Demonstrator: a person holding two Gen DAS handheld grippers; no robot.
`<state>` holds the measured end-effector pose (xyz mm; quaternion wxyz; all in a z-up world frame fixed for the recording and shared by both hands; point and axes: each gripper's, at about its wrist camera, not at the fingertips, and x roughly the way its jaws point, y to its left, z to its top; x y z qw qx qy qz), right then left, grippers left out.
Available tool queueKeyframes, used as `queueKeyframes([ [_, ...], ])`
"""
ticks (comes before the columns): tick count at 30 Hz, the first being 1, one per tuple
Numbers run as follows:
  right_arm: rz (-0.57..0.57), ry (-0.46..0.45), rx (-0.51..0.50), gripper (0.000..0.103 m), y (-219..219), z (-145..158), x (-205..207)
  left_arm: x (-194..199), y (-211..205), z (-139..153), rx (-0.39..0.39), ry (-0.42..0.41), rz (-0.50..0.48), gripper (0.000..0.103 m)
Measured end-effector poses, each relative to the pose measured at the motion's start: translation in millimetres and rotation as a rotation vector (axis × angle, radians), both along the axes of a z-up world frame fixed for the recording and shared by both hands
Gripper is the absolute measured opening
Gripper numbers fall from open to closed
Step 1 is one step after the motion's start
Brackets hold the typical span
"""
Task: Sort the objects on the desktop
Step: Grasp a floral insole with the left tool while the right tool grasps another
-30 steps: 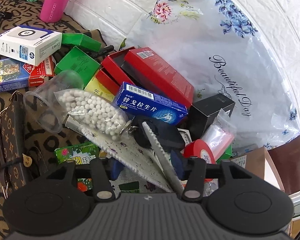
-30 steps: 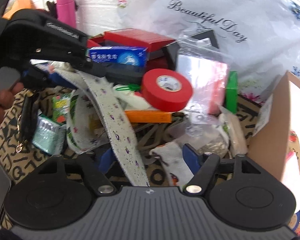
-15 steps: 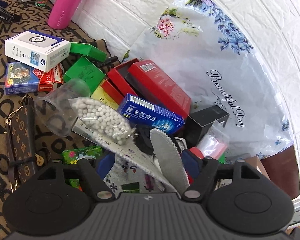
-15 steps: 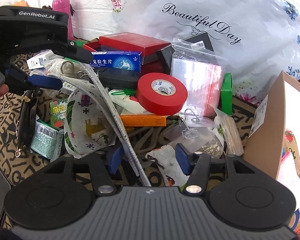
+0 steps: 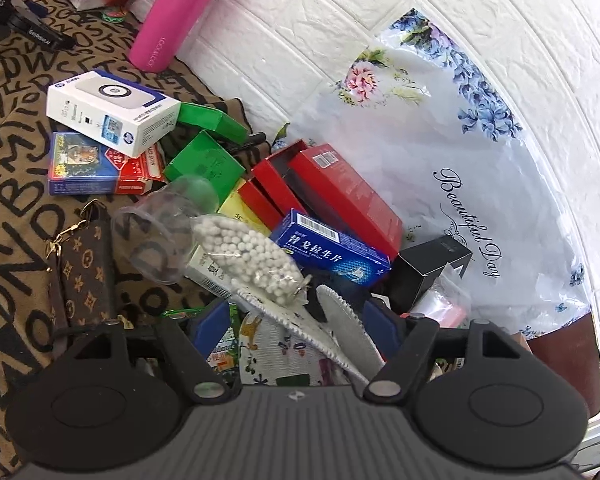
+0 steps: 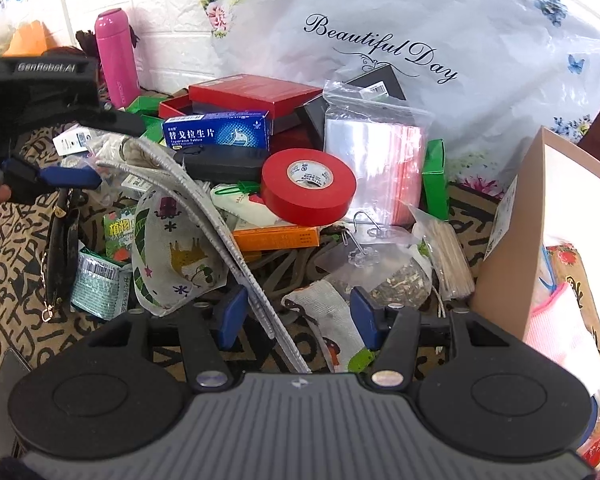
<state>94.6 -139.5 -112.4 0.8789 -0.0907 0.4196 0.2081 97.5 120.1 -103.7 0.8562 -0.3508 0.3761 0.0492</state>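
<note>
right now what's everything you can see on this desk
pink bottle: 1, pink, upright by the white brick wall
white box: 1, white and blue, on the card packs
green boxes: 2 at least, green, behind the clear cup
clear cup: 1, transparent, on its side
bead bag: 1, white beads
red box: 1, red, open, mid pile
blue medicine box: 1, blue, before the red box
red tape roll: 1, red, atop the pile
zip bags: 1 pack, clear and pink
printed pouch: 1, grey patterned
brown wallet: 1, brown
cardboard box: 1, tan, at the right
left claw: open, over the pouch
right claw: open, pouch edge between its fingers
</note>
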Motion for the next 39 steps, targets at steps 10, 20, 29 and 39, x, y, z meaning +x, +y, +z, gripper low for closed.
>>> queueKeyframes([
  [10, -0.002, 0.002, -0.009, 0.055, -3, -1, -1, -1, -1, -4, 0.009, 0.007, -0.006, 0.074],
  [20, 0.155, -0.03, -0.069, 0.032, 36, -13, 15, 5, -22, -6, -0.016, 0.002, -0.094, 0.072],
  [29, 0.067, 0.009, 0.0, 0.02, 24, -14, 29, 8, -31, -14, -0.082, -0.025, -0.111, 0.06],
  [39, -0.058, 0.09, 0.101, 0.019, 8, -20, 44, 4, -35, -8, -0.097, -0.037, -0.155, 0.074],
])
